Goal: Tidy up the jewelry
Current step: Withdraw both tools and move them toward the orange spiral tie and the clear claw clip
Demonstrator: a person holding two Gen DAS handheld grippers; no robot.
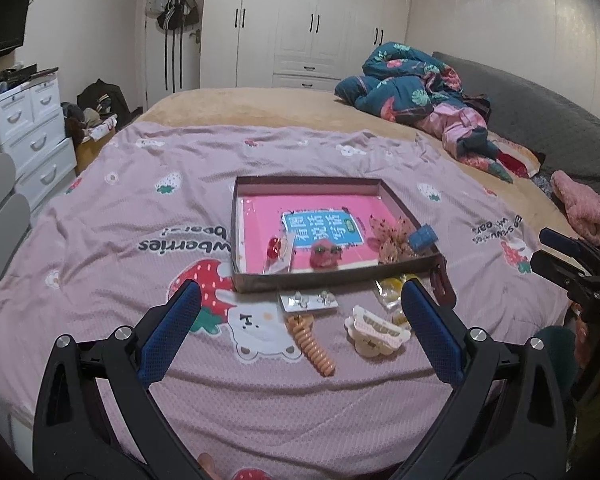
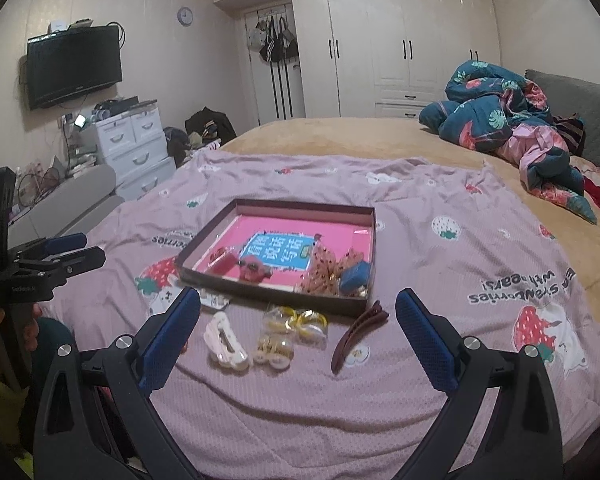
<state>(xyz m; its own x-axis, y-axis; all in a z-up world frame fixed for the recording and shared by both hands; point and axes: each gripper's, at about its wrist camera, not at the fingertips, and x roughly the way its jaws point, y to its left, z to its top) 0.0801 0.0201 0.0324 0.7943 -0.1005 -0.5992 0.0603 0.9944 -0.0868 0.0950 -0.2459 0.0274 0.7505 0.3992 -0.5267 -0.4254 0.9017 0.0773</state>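
Observation:
A shallow dark box [image 1: 256, 282] [image 2: 260, 294] with a pink book inside lies on the pink strawberry bedspread. It holds a red hair clip [image 1: 325, 258], a lacy bow [image 1: 392, 242] and a blue box [image 1: 422, 237]. In front of it lie an orange spiral hair tie [image 1: 312, 344], a cream claw clip [image 1: 376, 332] [image 2: 224, 340], a card of earrings [image 1: 308, 301], yellow pieces in clear bags [image 2: 296, 330] and a dark red clip [image 2: 356, 334]. My left gripper [image 1: 300, 304] is open above these items. My right gripper [image 2: 298, 312] is open above them too.
The bed carries a crumpled blue floral quilt [image 1: 416, 88] at the back right. White drawers [image 1: 28, 128] stand at the left of the bed and wardrobes [image 2: 400, 40] along the back wall. A TV [image 2: 74, 66] hangs on the left wall.

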